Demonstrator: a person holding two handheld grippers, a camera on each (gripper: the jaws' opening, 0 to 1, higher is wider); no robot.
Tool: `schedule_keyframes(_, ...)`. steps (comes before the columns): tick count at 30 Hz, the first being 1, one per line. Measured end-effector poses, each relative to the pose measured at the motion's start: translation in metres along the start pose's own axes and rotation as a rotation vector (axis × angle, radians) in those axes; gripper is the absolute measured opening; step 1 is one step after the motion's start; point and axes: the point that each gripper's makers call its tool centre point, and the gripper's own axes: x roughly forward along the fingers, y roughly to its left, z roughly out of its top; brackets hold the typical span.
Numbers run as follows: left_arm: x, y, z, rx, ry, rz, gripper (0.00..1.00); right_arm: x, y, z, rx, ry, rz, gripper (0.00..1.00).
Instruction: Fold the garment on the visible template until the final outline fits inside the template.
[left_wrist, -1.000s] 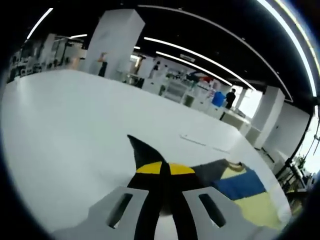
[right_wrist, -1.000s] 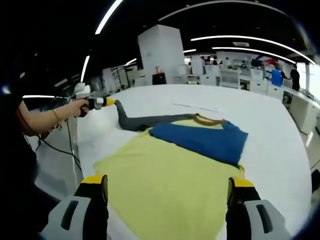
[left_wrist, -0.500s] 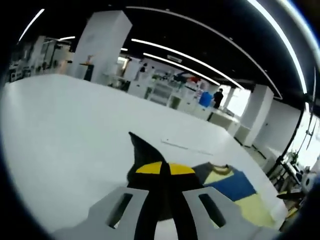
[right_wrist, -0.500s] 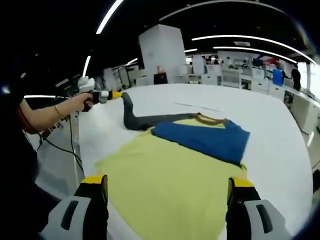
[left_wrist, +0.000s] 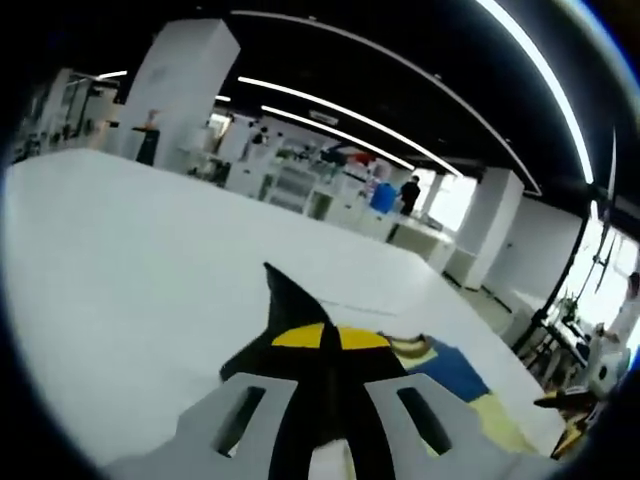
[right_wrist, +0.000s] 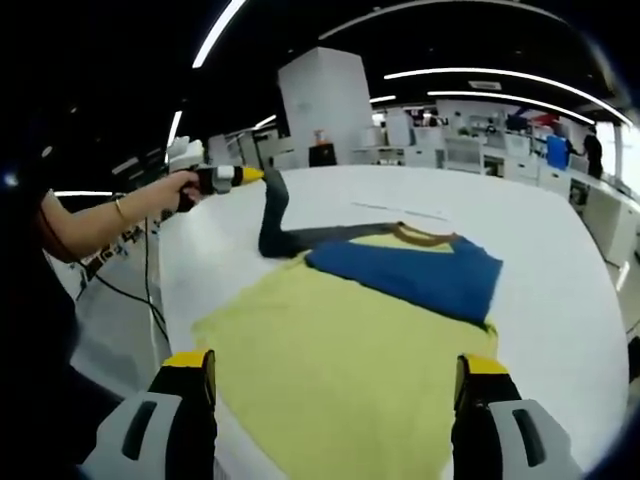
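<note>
A yellow shirt (right_wrist: 340, 365) lies flat on the white table (right_wrist: 560, 300), its brown collar (right_wrist: 415, 235) at the far end. A blue sleeve (right_wrist: 420, 275) is folded across its chest. My left gripper (right_wrist: 240, 176), held in a person's hand, is shut on the end of the dark grey sleeve (right_wrist: 272, 215) and holds it up off the table. In the left gripper view the sleeve tip (left_wrist: 285, 298) pokes out beyond the closed left gripper (left_wrist: 330, 338), with the shirt (left_wrist: 455, 372) to the lower right. My right gripper (right_wrist: 335, 365) stands open above the shirt's near hem.
Faint thin line marks (right_wrist: 395, 209) run across the table beyond the collar. The table's left edge (right_wrist: 165, 290) is close to the person's arm (right_wrist: 100, 225), with a cable hanging below. Benches, pillars and distant people fill the room behind.
The left gripper has lifted the grey sleeve higher and carried it rightward toward the shirt, so the sleeve now stands up steeply. The right gripper has stayed put and open.
</note>
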Motion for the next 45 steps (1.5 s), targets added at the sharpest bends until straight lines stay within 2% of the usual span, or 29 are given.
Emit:
schedule_keyframes(15,0.031,-0.058,-0.001,0.038,0.008,-0.107,0.0,0.001,0.0,-0.007,0.018,0.005,0.0,0.99)
schedule_keyframes(26,0.052,-0.1,-0.007,0.033,0.005,-0.203,0.0,-0.001,-0.007,-0.011,0.032,0.009,-0.013,0.99)
schedule_keyframes(29,0.058,-0.11,-0.011,0.027,0.009,-0.219,0.0,-0.002,-0.008,-0.013,0.037,0.01,-0.015,0.99)
schedule_keyframes(32,0.062,-0.122,-0.015,-0.031,0.015,-0.258,0.0,-0.002,-0.01,-0.015,0.04,0.013,-0.016,0.99)
schedule_keyframes(45,0.083,-0.171,-0.041,0.0,0.065,-0.343,0.0,-0.004,-0.012,-0.017,0.06,0.005,-0.021,0.99)
